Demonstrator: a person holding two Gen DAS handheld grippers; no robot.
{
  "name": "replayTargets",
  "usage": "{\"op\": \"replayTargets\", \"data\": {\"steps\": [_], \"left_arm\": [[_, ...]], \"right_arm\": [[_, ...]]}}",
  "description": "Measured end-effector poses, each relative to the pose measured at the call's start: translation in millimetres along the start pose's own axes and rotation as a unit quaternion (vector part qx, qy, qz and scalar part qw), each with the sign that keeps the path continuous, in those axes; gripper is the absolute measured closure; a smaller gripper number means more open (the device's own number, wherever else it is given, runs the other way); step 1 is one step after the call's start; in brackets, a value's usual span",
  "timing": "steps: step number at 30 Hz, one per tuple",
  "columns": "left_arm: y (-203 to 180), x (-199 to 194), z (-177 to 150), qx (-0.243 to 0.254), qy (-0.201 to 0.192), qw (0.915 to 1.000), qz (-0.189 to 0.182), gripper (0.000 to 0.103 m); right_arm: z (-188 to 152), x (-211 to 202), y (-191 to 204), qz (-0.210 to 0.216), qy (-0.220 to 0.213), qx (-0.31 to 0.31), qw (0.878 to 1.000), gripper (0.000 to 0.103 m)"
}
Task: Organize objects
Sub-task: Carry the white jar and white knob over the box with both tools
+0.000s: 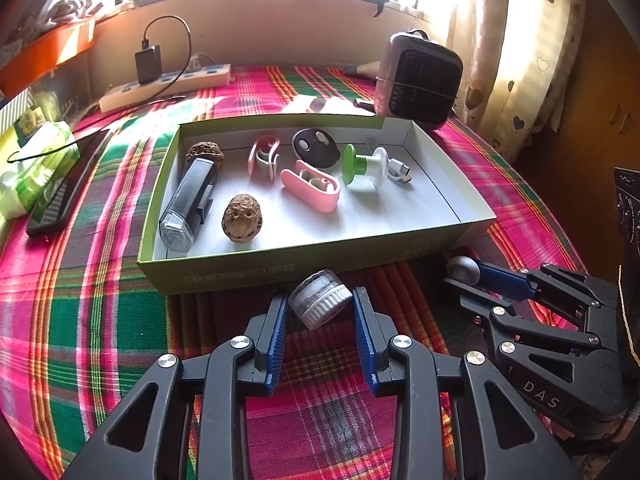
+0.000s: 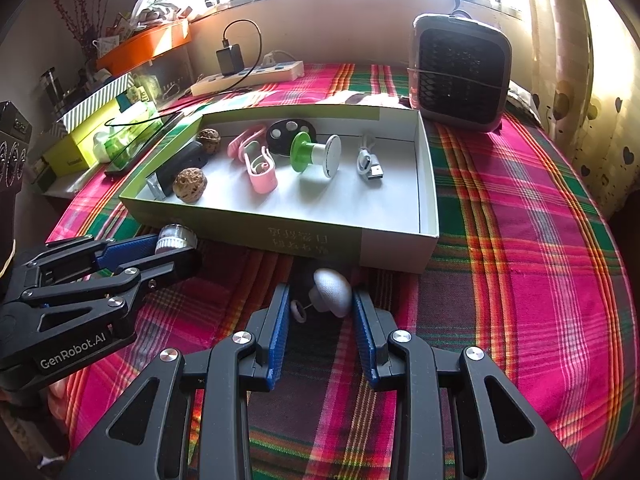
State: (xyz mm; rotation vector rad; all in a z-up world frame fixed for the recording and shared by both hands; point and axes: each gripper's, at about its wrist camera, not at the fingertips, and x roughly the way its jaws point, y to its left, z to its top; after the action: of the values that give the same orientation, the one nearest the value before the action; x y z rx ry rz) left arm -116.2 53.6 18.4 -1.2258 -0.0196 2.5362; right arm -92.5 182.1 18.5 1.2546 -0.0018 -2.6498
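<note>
My left gripper: fingers clamped on small ribbed-cap jar, just before box near wall. My right gripper: grey egg-shaped item between its fingers, contact probably made. Bare plaid cloth toward the right edge.

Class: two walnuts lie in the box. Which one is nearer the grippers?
The walnut lying in the open beside the clear-tipped black light. The other walnut sits farther back, at the light's far end, near the box's rear corner.
</note>
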Motion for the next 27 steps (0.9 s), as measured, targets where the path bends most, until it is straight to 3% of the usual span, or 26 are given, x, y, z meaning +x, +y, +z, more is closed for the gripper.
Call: {"op": "replayTargets", "data": {"steps": [27], "left_arm": [[-2, -24, 17, 0.006, -0.025, 0.9997, -0.002, 0.074]], "right_arm": [[20, -23, 6, 0.002, -0.042, -0.013, 0.999, 0.071]]}}
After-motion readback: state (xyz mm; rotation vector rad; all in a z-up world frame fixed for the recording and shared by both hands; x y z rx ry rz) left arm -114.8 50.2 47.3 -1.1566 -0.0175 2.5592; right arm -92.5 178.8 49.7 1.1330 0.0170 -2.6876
